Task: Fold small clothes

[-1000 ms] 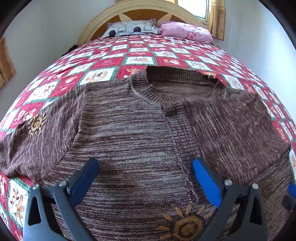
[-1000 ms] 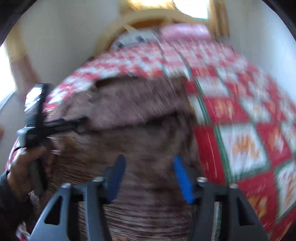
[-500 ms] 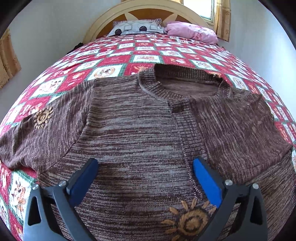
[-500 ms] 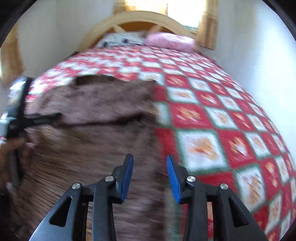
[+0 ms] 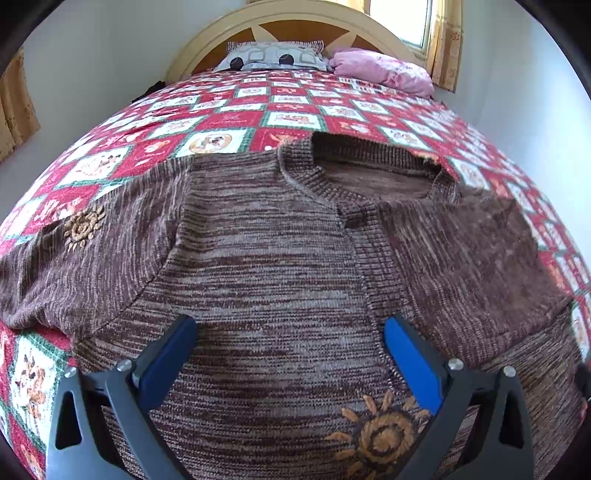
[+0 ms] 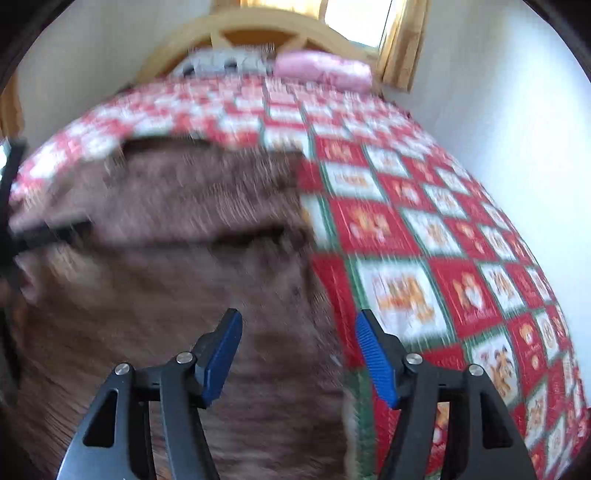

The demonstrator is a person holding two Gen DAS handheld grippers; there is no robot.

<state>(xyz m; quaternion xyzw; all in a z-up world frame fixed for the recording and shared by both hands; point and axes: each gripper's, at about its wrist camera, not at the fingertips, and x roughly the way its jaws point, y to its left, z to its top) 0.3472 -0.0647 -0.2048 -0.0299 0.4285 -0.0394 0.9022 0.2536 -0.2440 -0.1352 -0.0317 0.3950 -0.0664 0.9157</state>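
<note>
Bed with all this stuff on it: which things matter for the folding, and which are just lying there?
Part of the job:
brown sweater
left tongs, open
right tongs, open, just widened, holding nothing

Just lying about:
patterned pillow
pink pillow
red quilt

My left wrist view looks down along its gripper (image 5: 290,347), close over the brown knitted cardigan (image 5: 280,266), facing the arched wooden headboard (image 5: 295,22). My right wrist view, blurred, sits over the cardigan's right edge (image 6: 184,236), facing the same way. Both share the red-and-white patchwork bedspread (image 5: 229,118), the pink pillow (image 6: 325,68) and the window corner.
</note>
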